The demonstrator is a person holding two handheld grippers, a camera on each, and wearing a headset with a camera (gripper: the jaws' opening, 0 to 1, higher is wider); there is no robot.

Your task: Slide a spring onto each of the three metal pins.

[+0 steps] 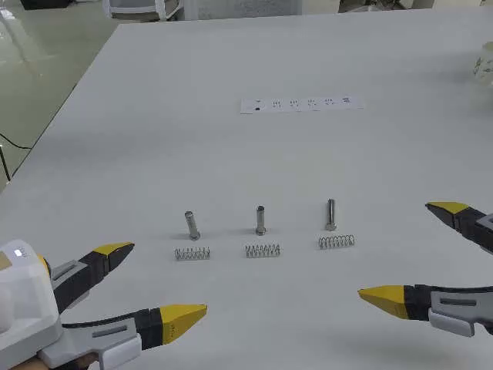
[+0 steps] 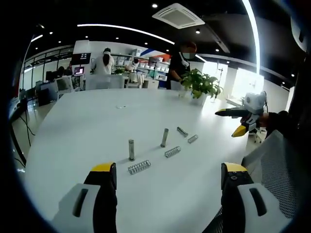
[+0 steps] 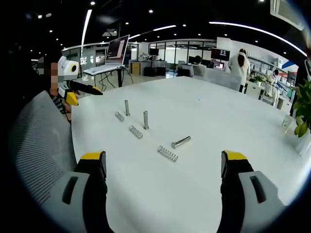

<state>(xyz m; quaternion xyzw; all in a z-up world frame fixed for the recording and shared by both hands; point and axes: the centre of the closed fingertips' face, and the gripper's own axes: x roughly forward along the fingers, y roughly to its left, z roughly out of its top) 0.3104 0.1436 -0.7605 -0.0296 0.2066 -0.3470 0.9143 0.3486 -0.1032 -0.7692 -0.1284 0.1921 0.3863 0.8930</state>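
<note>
1. On the white table (image 1: 154, 116), a printed paper strip (image 1: 300, 103) lies beyond the row of parts, toward the far edge. The left gripper view adds a potted plant (image 2: 201, 83) by one table edge, with people standing beyond it.
2. Three pins sit in a row parallel to the near edge. Each has a spring just on its near-edge side, not touching it: left pin (image 1: 192, 225) with left spring (image 1: 192, 253), middle pin (image 1: 260, 220) with middle spring (image 1: 263, 250), right pin (image 1: 330, 215) with right spring (image 1: 337, 242).
3. The left pin and middle pin stand upright on their heads.
4. The head view leaves the right pin's pose unclear, while the right gripper view shows it lying flat, its long axis slanting across the table.
5. The springs lie flat, with their long axes along the row.
6. The left gripper (image 1: 164, 278) and right gripper (image 1: 396, 249) hover by the near edge on either side of the row, jaws spread wide and holding nothing.
</note>
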